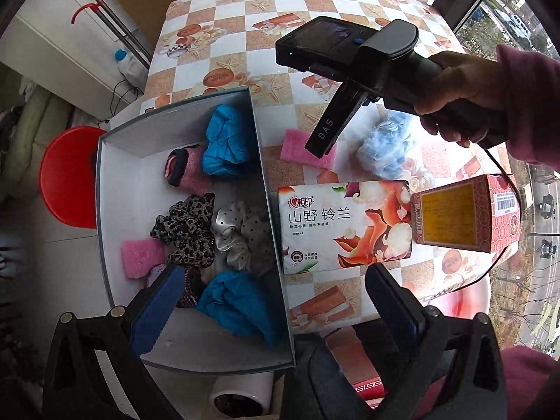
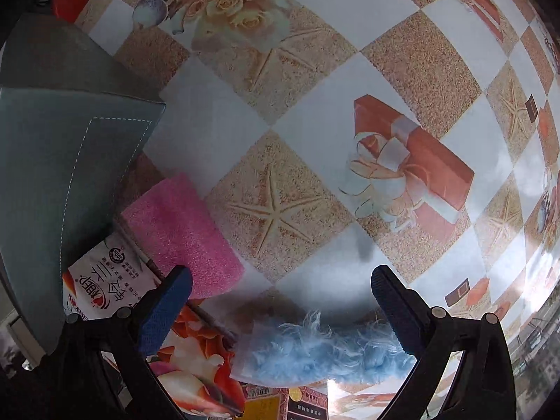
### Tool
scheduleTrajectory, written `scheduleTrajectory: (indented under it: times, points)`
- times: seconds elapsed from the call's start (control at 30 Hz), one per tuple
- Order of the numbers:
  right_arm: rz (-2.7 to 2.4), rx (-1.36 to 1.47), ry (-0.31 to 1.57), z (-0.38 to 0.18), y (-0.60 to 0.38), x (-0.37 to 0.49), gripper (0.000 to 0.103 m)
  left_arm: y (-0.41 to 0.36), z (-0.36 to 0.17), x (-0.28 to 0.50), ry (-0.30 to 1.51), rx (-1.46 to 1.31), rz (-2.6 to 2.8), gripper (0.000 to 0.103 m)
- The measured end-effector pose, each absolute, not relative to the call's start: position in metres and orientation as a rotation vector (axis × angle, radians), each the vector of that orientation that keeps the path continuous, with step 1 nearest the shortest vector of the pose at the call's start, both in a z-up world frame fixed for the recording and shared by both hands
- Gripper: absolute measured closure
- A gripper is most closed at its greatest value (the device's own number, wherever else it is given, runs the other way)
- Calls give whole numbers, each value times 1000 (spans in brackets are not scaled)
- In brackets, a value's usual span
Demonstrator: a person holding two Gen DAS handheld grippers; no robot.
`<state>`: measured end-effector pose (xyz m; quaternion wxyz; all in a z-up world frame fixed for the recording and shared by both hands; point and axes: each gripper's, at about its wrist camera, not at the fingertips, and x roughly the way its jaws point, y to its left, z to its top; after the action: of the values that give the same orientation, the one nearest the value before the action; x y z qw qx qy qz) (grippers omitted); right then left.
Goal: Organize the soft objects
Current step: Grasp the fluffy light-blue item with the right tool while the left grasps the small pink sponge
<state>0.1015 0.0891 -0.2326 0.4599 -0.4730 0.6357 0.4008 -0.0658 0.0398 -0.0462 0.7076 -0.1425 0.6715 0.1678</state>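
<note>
- Hovering over the table point(image 2: 315, 70), the right gripper point(image 2: 280, 301) gapes wide, empty, above the blue fluff point(image 2: 325, 353) beside a pink sponge point(image 2: 182, 234).
- Left gripper point(image 1: 269, 301) wide, empty, over the box point(image 1: 122, 189) of scrunchies point(image 1: 189, 224).

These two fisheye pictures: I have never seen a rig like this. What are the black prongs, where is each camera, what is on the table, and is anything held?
No robot here: a person holds a two-finger gripper in each hand, with a camera on each looking along its fingers. The left-gripper view shows its own open left gripper over a grey box holding blue cloths, scrunchies and a pink sponge. Across the table you see the right gripper in the person's hand. On the checked tablecloth lie a pink foam pad, a fluffy blue item, a tissue pack and a red carton. The right-gripper view looks down at that cloth, open above the blue fluff. Neither gripper holds anything.
</note>
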Motion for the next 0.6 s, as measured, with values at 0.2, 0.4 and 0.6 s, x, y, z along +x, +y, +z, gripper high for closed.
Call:
scheduleTrajectory:
  times: [0.2, 0.4, 0.6]
  points:
    - [720, -1078, 1490, -207, 56, 187, 1, 44, -44, -55, 1467, -309, 358, 0]
    - [954, -1151, 1673, -230, 27, 151, 1, 50, -50, -35, 1475, -345, 343, 0]
    - [839, -1103, 1730, -258, -13, 168, 1, 56, -51, 1, 1476, -324, 335, 0]
